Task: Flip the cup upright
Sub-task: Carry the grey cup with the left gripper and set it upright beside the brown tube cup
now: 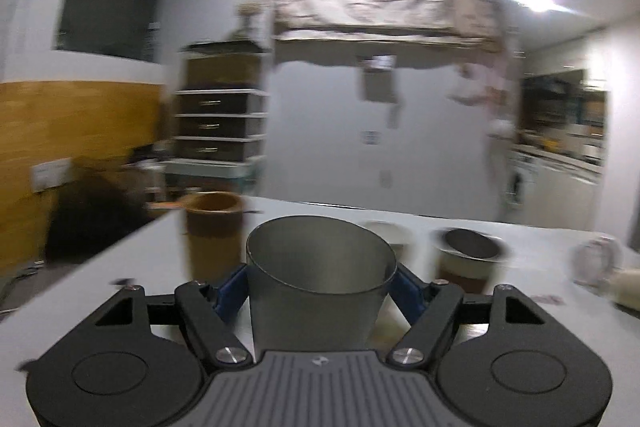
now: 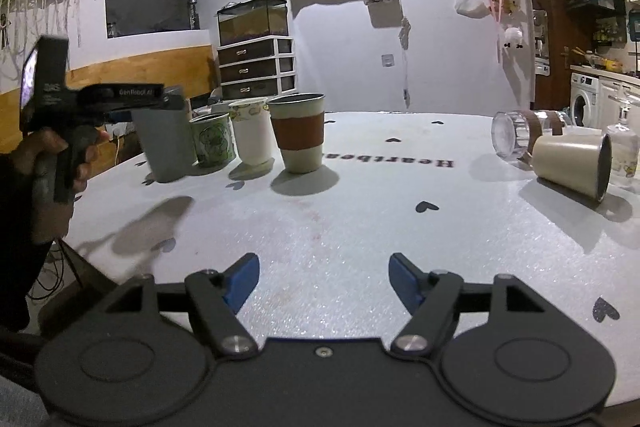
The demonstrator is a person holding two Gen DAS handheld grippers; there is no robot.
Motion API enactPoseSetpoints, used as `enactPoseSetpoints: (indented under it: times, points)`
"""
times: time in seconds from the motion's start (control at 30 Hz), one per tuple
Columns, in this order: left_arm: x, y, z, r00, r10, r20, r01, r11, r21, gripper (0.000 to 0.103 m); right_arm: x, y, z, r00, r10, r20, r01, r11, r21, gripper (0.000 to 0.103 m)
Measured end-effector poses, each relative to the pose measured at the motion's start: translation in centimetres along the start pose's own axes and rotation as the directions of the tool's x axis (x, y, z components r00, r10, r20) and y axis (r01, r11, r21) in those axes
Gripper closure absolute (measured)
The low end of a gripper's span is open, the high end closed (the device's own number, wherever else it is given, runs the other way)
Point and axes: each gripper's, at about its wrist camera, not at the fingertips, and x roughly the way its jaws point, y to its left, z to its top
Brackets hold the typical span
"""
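Banded cup (image 2: 301, 135), white cup (image 2: 251, 131), green cup (image 2: 212, 141) upright on table (image 2: 360, 227).

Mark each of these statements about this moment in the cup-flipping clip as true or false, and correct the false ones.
1. The left gripper is shut on the grey cup. True.
2. The right gripper holds a cup. False: it is open, with nothing between its fingers.
3. The cream cup lies on its side. True.
4. The cup with the brown sleeve is tipped over. False: it stands upright on the table.
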Motion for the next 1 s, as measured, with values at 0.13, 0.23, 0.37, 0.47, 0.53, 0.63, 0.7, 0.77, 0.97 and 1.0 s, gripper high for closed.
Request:
enactPoseSetpoints:
  times: [0.13, 0.23, 0.37, 0.47, 0.53, 0.63, 0.7, 0.77, 0.97, 1.0]
  points:
    - [2.4, 3.4, 0.6, 0.994, 0.107, -0.016, -0.108, 0.993, -0.047, 0.027, 0.1, -0.1, 0.1, 1.000, -0.006, 0.001, 0.006, 1.000, 0.006, 0.030]
    - [3.4, 5.4, 0.7, 0.989, 0.149, -0.021, -0.151, 0.985, -0.082, 0.027, 0.2, -0.1, 0.2, 1.000, -0.013, 0.004, 0.013, 1.000, 0.005, 0.030]
    - [4.5, 7.1, 0.5, 0.985, 0.172, -0.029, -0.174, 0.977, -0.120, 0.027, 0.3, 0.1, 0.2, 1.000, -0.017, 0.004, 0.016, 1.000, 0.002, 0.030]
    - [4.8, 7.6, 0.4, 0.984, 0.174, -0.032, -0.177, 0.975, -0.133, 0.027, 0.3, 0.2, 0.3, 1.000, -0.018, 0.009, 0.018, 1.000, -0.002, 0.030]
    - [4.7, 7.7, 0.3, 0.983, 0.182, -0.036, -0.185, 0.974, -0.131, 0.026, 0.4, 0.2, 0.5, 1.000, -0.021, 0.013, 0.022, 1.000, -0.007, 0.030]
    - [4.5, 7.6, 0.3, 0.979, 0.199, -0.045, -0.203, 0.969, -0.139, 0.008, 0.3, 0.4, 0.9, 0.999, -0.023, 0.034, 0.024, 1.000, -0.016, 0.030]
    - [3.7, 7.4, 0.1, 0.974, 0.223, -0.032, -0.225, 0.962, -0.153, 0.002, 0.3, 0.5, 1.3, 0.998, -0.019, 0.059, 0.020, 1.000, -0.024, 0.030]
    - [2.9, 7.1, 0.3, 0.973, 0.227, -0.036, -0.230, 0.962, -0.146, 0.002, 0.3, 0.7, 1.9, 0.996, -0.013, 0.087, 0.017, 0.999, -0.037, 0.027]
    - [-1.4, 4.8, -0.2, 0.978, 0.206, -0.029, -0.208, 0.972, -0.113, 0.000, 0.7, 1.2, 3.7, 0.986, -0.012, 0.165, 0.023, 0.998, -0.062, 0.021]
    - [-2.1, 4.4, -0.3, 0.979, 0.203, -0.028, -0.205, 0.973, -0.105, 0.000, 0.8, 1.1, 3.9, 0.984, -0.008, 0.177, 0.017, 0.998, -0.052, 0.021]
